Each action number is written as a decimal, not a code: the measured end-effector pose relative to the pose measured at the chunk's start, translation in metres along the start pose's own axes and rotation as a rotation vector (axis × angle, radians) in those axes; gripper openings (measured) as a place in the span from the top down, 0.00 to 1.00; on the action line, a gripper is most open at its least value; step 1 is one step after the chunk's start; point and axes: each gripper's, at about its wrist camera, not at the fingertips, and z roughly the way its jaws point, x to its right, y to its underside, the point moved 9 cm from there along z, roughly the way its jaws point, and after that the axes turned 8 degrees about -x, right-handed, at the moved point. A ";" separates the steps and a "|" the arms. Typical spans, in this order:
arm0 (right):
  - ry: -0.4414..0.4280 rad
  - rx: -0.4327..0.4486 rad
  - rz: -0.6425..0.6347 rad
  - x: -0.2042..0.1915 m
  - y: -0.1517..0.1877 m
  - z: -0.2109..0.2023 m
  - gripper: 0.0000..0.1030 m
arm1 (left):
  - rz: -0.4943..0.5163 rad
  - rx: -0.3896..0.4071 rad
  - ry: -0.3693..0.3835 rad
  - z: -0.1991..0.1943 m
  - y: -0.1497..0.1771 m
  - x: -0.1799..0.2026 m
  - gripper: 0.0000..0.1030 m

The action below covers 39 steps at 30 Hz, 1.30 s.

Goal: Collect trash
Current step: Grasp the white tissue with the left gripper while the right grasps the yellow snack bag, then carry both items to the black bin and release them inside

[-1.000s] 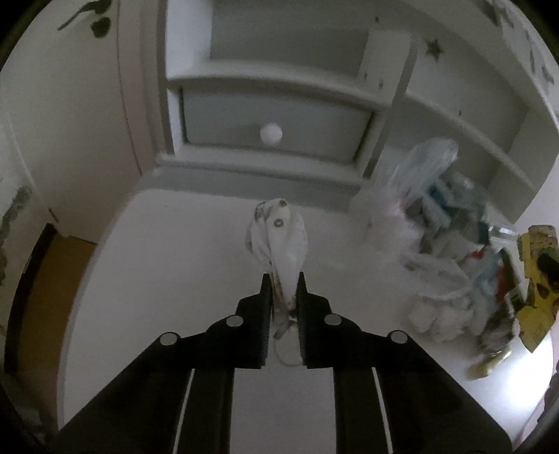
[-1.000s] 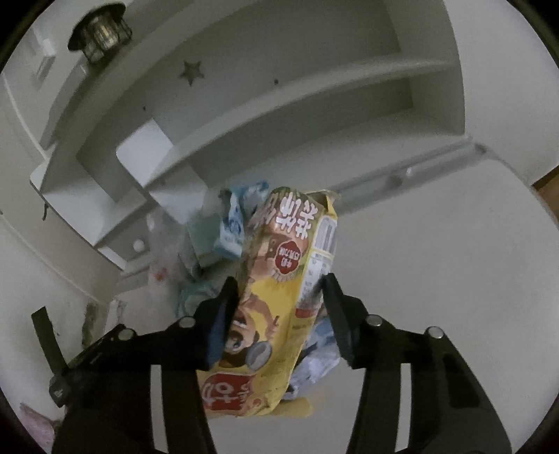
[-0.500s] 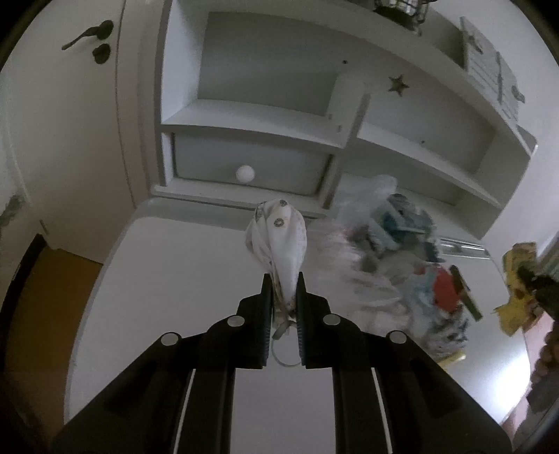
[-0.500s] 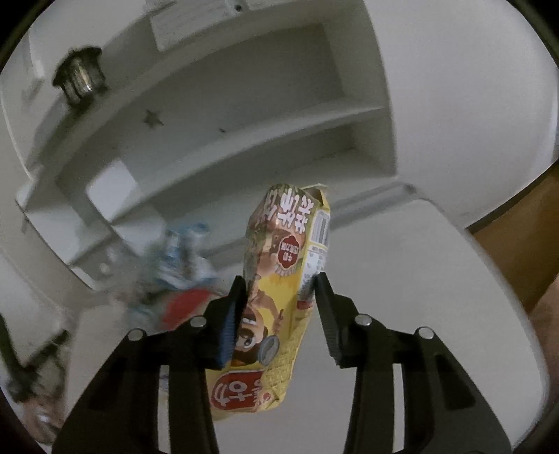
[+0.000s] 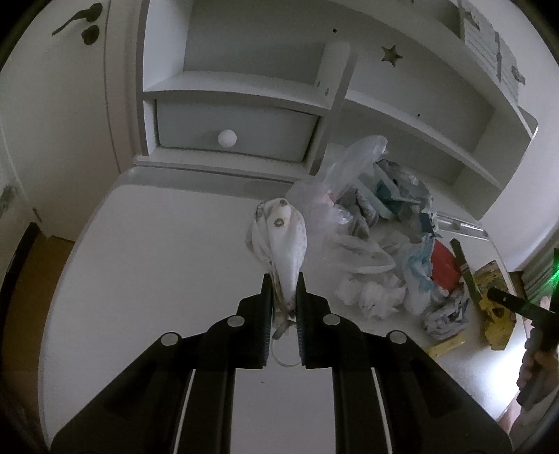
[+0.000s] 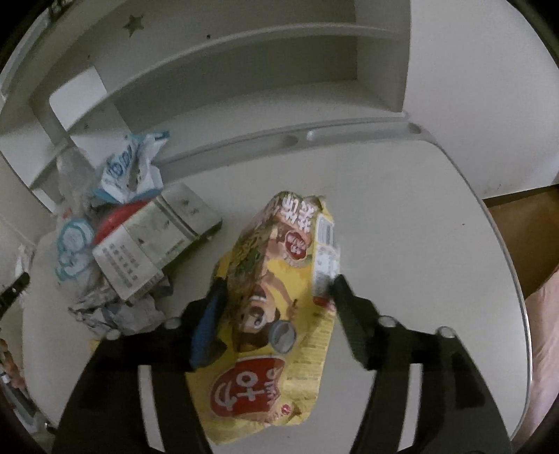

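My left gripper (image 5: 283,281) is shut on a white patterned face mask (image 5: 283,241) and holds it above the white desk (image 5: 146,265). My right gripper (image 6: 276,283) is shut on a yellow snack bag (image 6: 276,300) held over the desk; the bag also shows at the far right of the left wrist view (image 5: 496,304). A pile of trash (image 5: 391,244) lies on the desk to the right of the mask: a clear plastic bag (image 5: 353,164), tissues (image 5: 370,293) and wrappers. In the right wrist view the pile (image 6: 129,237) lies to the left of the snack bag.
A white shelf unit with a drawer and round knob (image 5: 227,138) stands at the back of the desk. A door with a dark handle (image 5: 75,19) is at the far left. Wooden floor (image 6: 524,237) shows past the desk's right edge.
The left gripper has drawn back and up from the pile with the mask. The right gripper has swung with the snack bag, and the pile now sits lower left in its view.
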 end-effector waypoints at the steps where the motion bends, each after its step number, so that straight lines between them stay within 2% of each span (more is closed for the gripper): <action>1: 0.013 -0.011 -0.013 -0.002 0.002 0.003 0.30 | -0.001 -0.002 -0.003 0.001 0.001 -0.002 0.89; 5: 0.026 -0.020 -0.051 -0.009 0.012 0.006 0.31 | -0.008 -0.024 -0.015 0.008 0.005 -0.007 0.89; 7: 0.021 -0.004 -0.064 -0.009 0.015 0.003 0.44 | -0.012 -0.037 -0.015 0.013 0.008 -0.008 0.89; 9: -0.008 0.005 -0.057 -0.007 0.016 -0.002 0.52 | -0.013 -0.048 -0.011 0.016 0.010 -0.008 0.89; 10: -0.019 0.012 -0.054 -0.005 0.016 -0.005 0.64 | -0.014 -0.051 -0.007 0.017 0.011 -0.006 0.89; 11: -0.026 0.017 -0.052 -0.005 0.016 -0.008 0.68 | -0.011 -0.049 0.001 0.015 0.012 -0.004 0.90; 14: -0.070 0.063 -0.036 -0.002 0.010 -0.029 0.70 | 0.009 -0.021 0.010 0.004 0.009 0.006 0.90; 18: -0.082 0.145 -0.040 0.001 0.001 -0.062 0.70 | 0.043 0.014 0.017 -0.015 0.003 0.023 0.90; 22: -0.108 0.085 -0.046 0.004 0.015 -0.037 0.70 | 0.057 0.004 0.037 -0.015 0.006 0.042 0.91; 25: -0.199 0.069 0.004 0.017 0.022 -0.037 0.70 | 0.108 -0.006 0.068 -0.017 0.011 0.076 0.91; 28: -0.208 0.159 0.052 0.054 0.021 -0.081 0.70 | 0.219 0.011 0.164 -0.031 0.016 0.152 0.91; 29: -0.202 0.189 0.069 0.071 0.023 -0.099 0.70 | 0.294 0.009 0.225 -0.038 0.024 0.200 0.91; 30: -0.188 0.230 0.095 0.096 0.027 -0.123 0.70 | 0.344 0.008 0.260 -0.042 0.031 0.229 0.91; 31: -0.168 0.258 0.118 0.116 0.033 -0.141 0.70 | 0.433 0.003 0.319 -0.049 0.047 0.280 0.91; 32: -0.144 0.287 0.146 0.139 0.041 -0.159 0.70 | 0.490 -0.006 0.360 -0.053 0.059 0.312 0.91; 34: -0.090 0.327 0.226 0.194 0.066 -0.192 0.70 | 0.622 -0.046 0.467 -0.062 0.099 0.387 0.91; 36: -0.019 0.341 0.320 0.253 0.100 -0.215 0.70 | 0.766 -0.118 0.571 -0.070 0.155 0.461 0.91; 39: 0.040 0.300 0.450 0.330 0.157 -0.221 0.70 | 0.961 -0.216 0.661 -0.074 0.244 0.539 0.91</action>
